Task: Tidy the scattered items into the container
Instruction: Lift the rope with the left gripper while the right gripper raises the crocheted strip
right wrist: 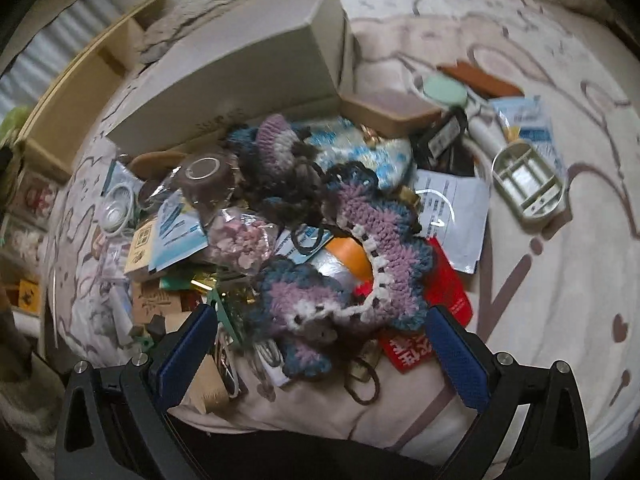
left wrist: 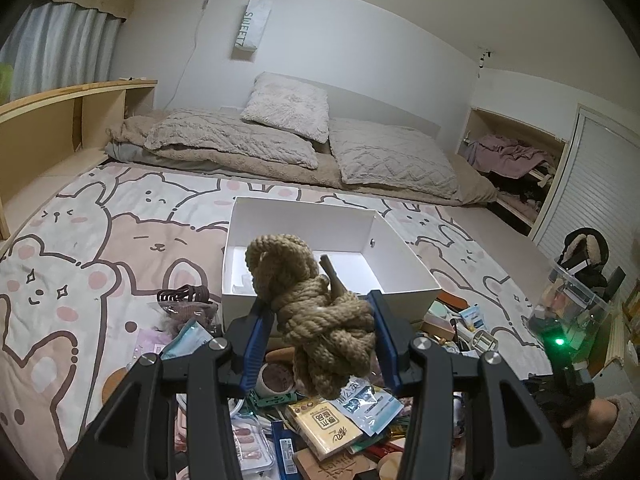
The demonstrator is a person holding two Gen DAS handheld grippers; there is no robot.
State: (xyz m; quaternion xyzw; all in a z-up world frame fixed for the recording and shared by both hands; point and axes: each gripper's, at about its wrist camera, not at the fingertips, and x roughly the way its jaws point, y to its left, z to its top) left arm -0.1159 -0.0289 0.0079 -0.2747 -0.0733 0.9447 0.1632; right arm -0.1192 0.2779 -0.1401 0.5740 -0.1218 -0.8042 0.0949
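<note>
Gripping a knotted bundle of tan jute rope (left wrist: 316, 312), the left tool (left wrist: 318, 322) holds it raised before the open white cardboard box (left wrist: 408, 276) on the bed. Right tool (right wrist: 320, 344): spread wide, holding nothing, over a purple-and-blue crocheted piece (right wrist: 356, 264) atop the scattered pile beside the box.

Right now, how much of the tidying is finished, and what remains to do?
Little looks done: the white box appears almost empty, with only small pale bits near its front left corner. In hand: the left gripper holds a bundle of brown rope lifted in front of the box. The right gripper is open over the pile, above a purple crocheted piece. Left: packets, the beige soap dish and much else.
</note>
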